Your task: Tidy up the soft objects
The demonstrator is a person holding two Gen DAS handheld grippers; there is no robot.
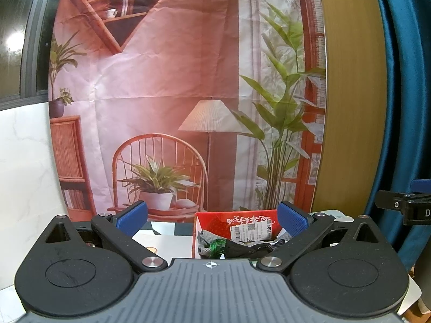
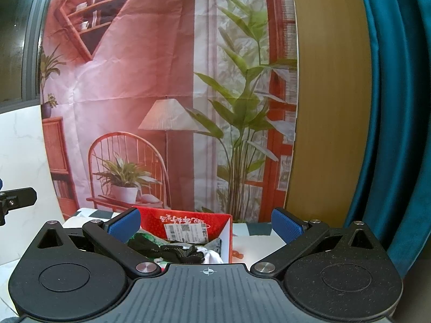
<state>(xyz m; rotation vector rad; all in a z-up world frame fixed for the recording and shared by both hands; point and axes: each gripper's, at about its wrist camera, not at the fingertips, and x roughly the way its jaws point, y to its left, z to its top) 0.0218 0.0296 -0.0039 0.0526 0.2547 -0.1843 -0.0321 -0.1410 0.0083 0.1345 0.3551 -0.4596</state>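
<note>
Behind both spread, empty grippers, left (image 1: 212, 219) and right (image 2: 206, 222), a red box (image 1: 215, 222) holds seemingly gloves (image 2: 186, 253).

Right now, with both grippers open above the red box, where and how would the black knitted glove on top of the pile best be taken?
Probably from straight above, by its raised bunched middle. The black glove lies across the top of the pile inside the red box, whose walls block a side approach. The right gripper has its jaws wide open and the glove already lies below them, left of centre.
</note>
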